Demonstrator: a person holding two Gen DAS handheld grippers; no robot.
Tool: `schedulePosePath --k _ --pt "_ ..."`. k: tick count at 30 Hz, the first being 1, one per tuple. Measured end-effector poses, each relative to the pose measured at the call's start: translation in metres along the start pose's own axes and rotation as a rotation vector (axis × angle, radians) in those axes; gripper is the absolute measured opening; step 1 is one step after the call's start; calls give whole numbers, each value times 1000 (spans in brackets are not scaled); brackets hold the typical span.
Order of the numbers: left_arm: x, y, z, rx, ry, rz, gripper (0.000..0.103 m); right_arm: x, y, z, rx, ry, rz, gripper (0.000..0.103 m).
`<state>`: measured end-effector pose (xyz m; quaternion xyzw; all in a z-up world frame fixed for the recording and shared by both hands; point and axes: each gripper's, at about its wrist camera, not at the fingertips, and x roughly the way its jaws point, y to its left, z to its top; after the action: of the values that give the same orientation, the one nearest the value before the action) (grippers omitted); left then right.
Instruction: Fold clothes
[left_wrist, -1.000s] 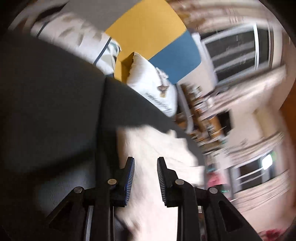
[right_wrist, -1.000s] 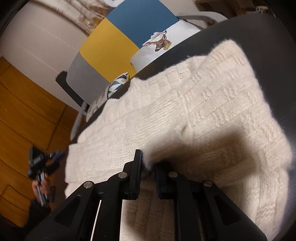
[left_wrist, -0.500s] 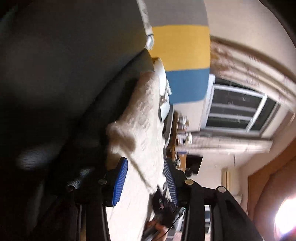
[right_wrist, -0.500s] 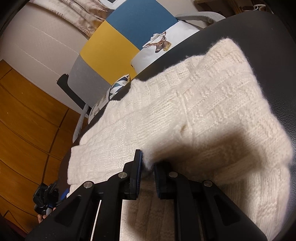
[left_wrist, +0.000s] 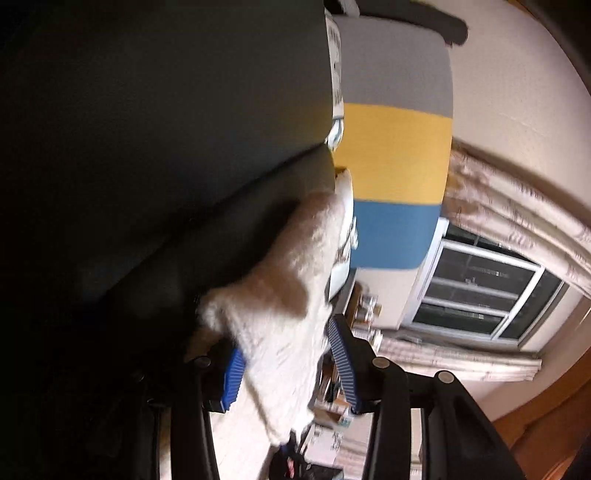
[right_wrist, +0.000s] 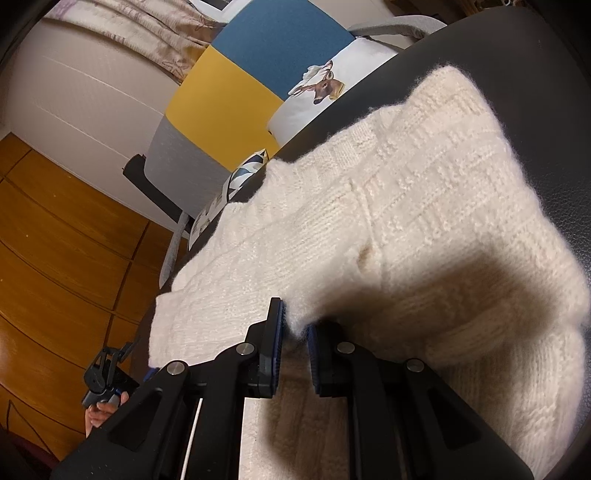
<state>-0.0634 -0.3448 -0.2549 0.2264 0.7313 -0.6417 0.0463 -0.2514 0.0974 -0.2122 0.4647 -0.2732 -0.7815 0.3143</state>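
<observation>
Cream knit sweater (right_wrist: 424, 206): chunky, fuzzy, ribbed and blocked pattern, spread across the dark leather-like surface (right_wrist: 517, 66) that I am working over. One edge is doubled over onto the body of the garment, and a gripper shadow falls across the near part.

Right gripper (right_wrist: 293, 343): black frame, blue ridged pads. I have it pinched on a fold of the sweater; the jaws stand narrow with a tuft of wool caught between them.

Left gripper (left_wrist: 286, 369): same build, blue pads (left_wrist: 232, 380). Its jaws stand wide apart, and an end of the sweater (left_wrist: 288, 325) passes between them. The view is blurred, and I cannot tell whether either pad actually presses the fabric. In the right wrist view the left gripper (right_wrist: 107, 373) shows small at the lower left, beyond the far end of the sweater, with the hand (right_wrist: 99, 415) that holds it.

Surroundings, as seen:
- Chair back (right_wrist: 229, 96) in grey, yellow and blue bands, beyond the dark surface.
- White cushion (right_wrist: 325, 88) printed with a deer head, just beside the surface's edge, in front of the chair.
- Second cushion (right_wrist: 247, 170) with a blue and white pattern, partly hidden by the sweater.
- Wooden panelling (right_wrist: 55, 240), left of the right wrist view.
- Window (left_wrist: 480, 291) with white frame, and pale curtains (left_wrist: 517, 206) above it, in the left wrist view.
</observation>
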Motion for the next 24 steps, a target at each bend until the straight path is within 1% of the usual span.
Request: schedulePosePath --k 2,3,4,5,6,7,8,9,10,11,12,13,15,17,18,19,21,22,24 --pt "1 -3 1 16 -35 9 36 0 3 -1 -12 0 -11 14" --pt "1 -7 0 48 -53 24 24 0 4 -2 -21 1 -19 14" --pt "1 -13 -2 107 -73 50 12 1 7 -2 -30 2 -29 14" --pt "1 -23 -6 191 -96 91 9 1 10 -2 -41 5 -43 14" --pt "0 -35 -12 298 -123 131 8 2 14 -3 -54 8 -60 14" --pt "-2 -47 -21 417 -150 165 7 1 18 -3 -71 9 -81 13" --pt "-2 -54 -29 508 -163 206 7 0 23 -3 -91 6 -101 13" --pt "1 -58 -36 592 -168 265 7 -3 28 -3 -116 -5 -119 13" --pt "4 -57 -39 637 -161 315 7 -6 31 -4 -136 -11 -141 13" --pt "9 -51 -38 634 -139 354 7 -6 31 -4 -145 -5 -168 13" --pt "13 -45 -36 628 -124 374 7 -6 30 -5 -154 1 -195 13" --pt "13 -43 -34 623 -118 371 7 -6 30 -6 -158 3 -212 10" --pt "15 -46 -31 626 -99 363 8 -8 30 -6 -154 -10 -210 10" --pt "15 -49 -30 617 -74 351 13 -10 32 -5 -158 -26 -213 10" --pt "15 -51 -30 611 -56 344 18 -11 34 -5 -160 -34 -214 10" --pt "14 -52 -30 608 -38 340 22 -13 35 -4 -161 -41 -213 10" --pt "8 -50 -33 602 -5 342 24 -18 35 -1 -158 -55 -206 11" --pt "3 -48 -33 590 8 339 24 -18 34 0 -151 -50 -209 11" --pt "-8 -43 -32 555 32 322 25 -14 29 1 -130 -14 -220 11"
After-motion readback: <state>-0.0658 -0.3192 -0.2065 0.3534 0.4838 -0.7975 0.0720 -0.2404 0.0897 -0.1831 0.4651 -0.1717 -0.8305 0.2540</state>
